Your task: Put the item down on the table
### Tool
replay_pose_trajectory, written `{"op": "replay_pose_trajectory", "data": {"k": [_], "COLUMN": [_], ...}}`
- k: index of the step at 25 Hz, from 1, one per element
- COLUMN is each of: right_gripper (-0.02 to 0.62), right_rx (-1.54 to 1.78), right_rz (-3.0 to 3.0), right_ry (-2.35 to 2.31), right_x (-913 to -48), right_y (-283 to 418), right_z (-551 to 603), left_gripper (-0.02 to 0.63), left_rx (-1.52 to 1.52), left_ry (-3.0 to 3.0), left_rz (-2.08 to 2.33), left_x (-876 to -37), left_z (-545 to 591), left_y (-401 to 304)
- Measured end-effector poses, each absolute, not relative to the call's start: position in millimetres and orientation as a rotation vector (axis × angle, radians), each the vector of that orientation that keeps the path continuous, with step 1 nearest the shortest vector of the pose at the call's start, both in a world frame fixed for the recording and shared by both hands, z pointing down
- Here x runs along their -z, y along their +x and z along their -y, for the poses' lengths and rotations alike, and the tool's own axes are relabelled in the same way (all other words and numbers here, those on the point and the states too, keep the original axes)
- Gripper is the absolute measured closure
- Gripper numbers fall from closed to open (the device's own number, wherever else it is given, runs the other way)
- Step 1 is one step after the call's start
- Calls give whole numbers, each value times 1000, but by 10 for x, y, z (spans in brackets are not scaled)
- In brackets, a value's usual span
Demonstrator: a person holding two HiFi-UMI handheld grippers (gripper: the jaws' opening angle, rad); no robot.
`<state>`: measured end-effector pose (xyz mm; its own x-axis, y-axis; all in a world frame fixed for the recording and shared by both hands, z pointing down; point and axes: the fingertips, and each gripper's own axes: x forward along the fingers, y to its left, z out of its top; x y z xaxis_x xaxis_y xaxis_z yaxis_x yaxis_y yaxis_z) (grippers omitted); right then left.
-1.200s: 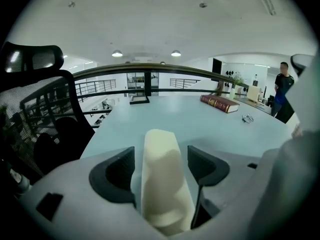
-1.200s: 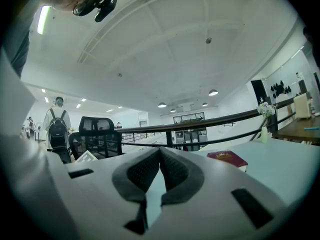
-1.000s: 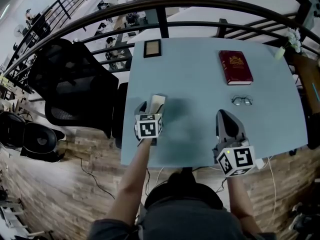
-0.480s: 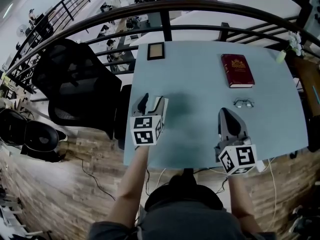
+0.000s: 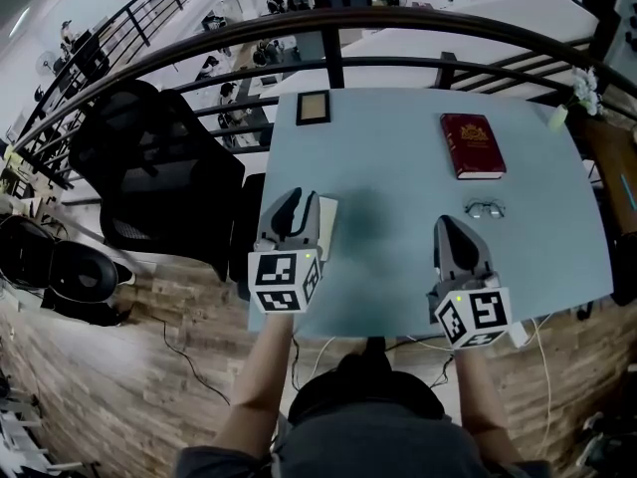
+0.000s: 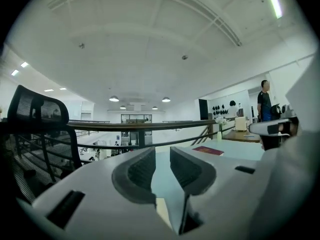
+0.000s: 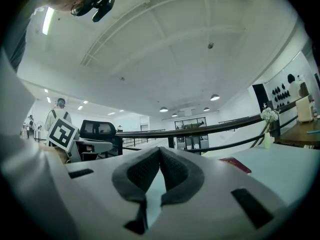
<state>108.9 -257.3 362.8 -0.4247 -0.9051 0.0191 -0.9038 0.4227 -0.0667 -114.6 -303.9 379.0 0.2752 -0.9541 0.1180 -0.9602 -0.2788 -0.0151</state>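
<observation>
The cream pad [image 5: 327, 222], flat and rectangular with straight edges, lies on the bench [image 5: 398, 167] at its left edge. It shows just right of my left hand-held gripper [image 5: 298, 200], free of the jaws. Those jaws have just been closing; a narrow gap remains between their ribbed dark pads [image 6: 141, 170], with nothing in it. My right hand-held gripper [image 5: 447, 224] sits over the near edge, its jaws together at the tips. The bench top is smooth pale blue. Farther off lie wire-rimmed glasses [image 5: 485, 209], a red hardcover book [image 5: 473, 145] and a small dark frame [image 5: 313, 107].
</observation>
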Motion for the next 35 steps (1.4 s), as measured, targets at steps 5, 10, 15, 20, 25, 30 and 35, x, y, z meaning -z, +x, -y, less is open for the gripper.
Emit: {"op": "replay_pose_trajectory", "data": {"k": [5, 10, 15, 20, 25, 30, 35], "right_gripper": [592, 592, 592, 592, 592, 592, 592], "right_rx": [97, 92, 90, 80, 78, 72, 68], "right_rz": [-2636, -2639, -2647, -2650, -2664, -2672, -2679], "right_ry": [-1665, -1663, -1676, -1675, -1669, -1669, -1674], "right_x": [-3603, -3586, -3590, -3563, -3575, -3589, -3587], "right_y": [1068, 1055, 1063, 1051, 1055, 1060, 1052], "right_z": [2572, 2571, 2573, 2550, 2550, 2555, 2545], "left_gripper": [561, 594, 598, 598, 598, 598, 598], "left_rx": [-96, -51, -39, -32, -26, -14, -5], "left_ry": [2480, 2482, 2487, 2485, 2478, 2473, 2465], "left_rz": [1855, 1866, 1857, 1853, 1858, 1863, 1868], "left_x": [-3676, -3604, -3593, -3588, -3590, -3583, -3572], "left_z": [2917, 2832, 2779, 2747, 2731, 2722, 2702], "left_y": [-1160, -1200, -1184, -1190, -1179, -1186, -1211]}}
